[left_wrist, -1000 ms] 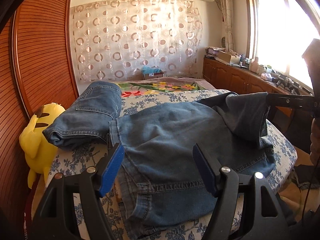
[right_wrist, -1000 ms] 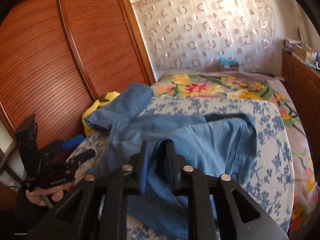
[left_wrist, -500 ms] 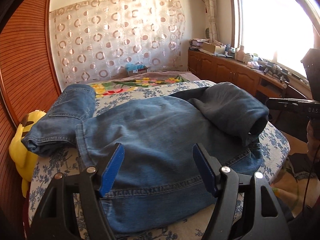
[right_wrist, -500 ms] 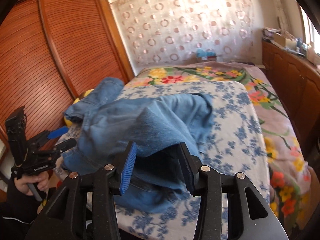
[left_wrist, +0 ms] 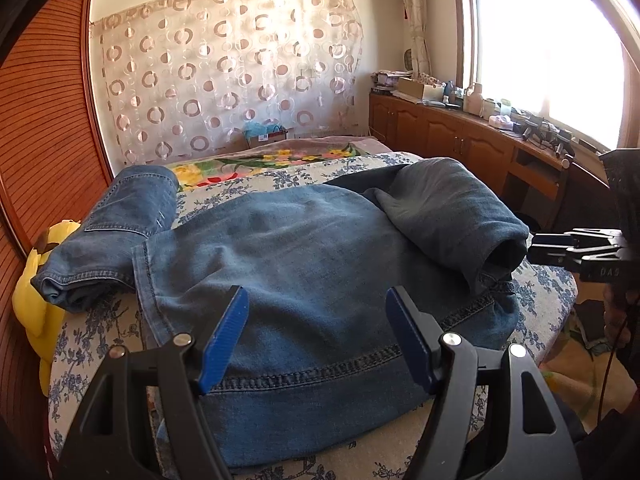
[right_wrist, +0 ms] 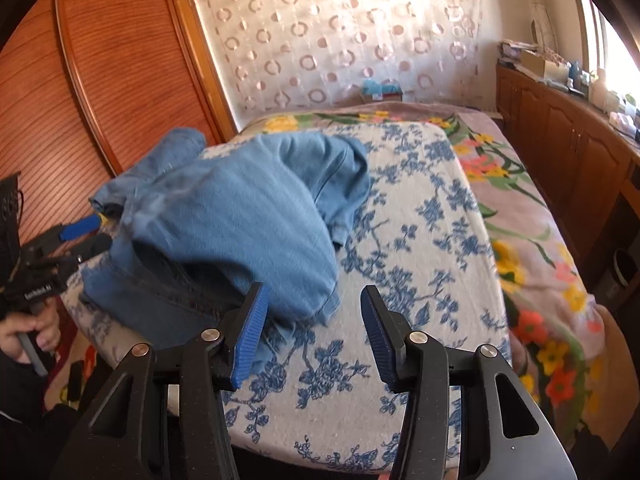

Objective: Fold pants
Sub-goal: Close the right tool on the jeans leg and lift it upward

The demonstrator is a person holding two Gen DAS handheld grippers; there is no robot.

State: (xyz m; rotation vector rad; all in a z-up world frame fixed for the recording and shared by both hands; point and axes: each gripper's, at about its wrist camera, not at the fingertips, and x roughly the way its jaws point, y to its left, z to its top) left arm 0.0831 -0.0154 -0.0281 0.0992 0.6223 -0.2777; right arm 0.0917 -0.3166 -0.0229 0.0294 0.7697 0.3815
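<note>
- Two tools stand open now: a second ago our right tool [right_wrist: 310, 332] was clamped on a fold of denim, half a second ago its jaws had parted, and here they gape wide with nothing between them.
- The pants [left_wrist: 312, 280] lie on the bed [right_wrist: 420, 248], spread over the blue-flowered cover, and the end we carried across has dropped onto the main body as a loose hump [left_wrist: 452, 216].
- That hump is not flat; in the right wrist view its hem [right_wrist: 316, 300] sits just beside the left pad of our right tool, apart from it, with a dark hollow showing under the flap.
- Our left tool [left_wrist: 316, 336] hangs wide open above the stitched near edge [left_wrist: 320, 372], gripping nothing, as it did in both earlier views; that edge has slid closer under it since then.
- At the far left a bunched part with a back pocket [left_wrist: 116, 224] rests against a yellow plush toy [left_wrist: 36, 300] by the wooden wardrobe [left_wrist: 44, 120].
- We judge one fold delivered and released, so the grasp is done; what remains looks like pressing the hump flat and dealing with the bunched left part.
- The risk we see is the puffed flap springing back if left unsmoothed.
</note>
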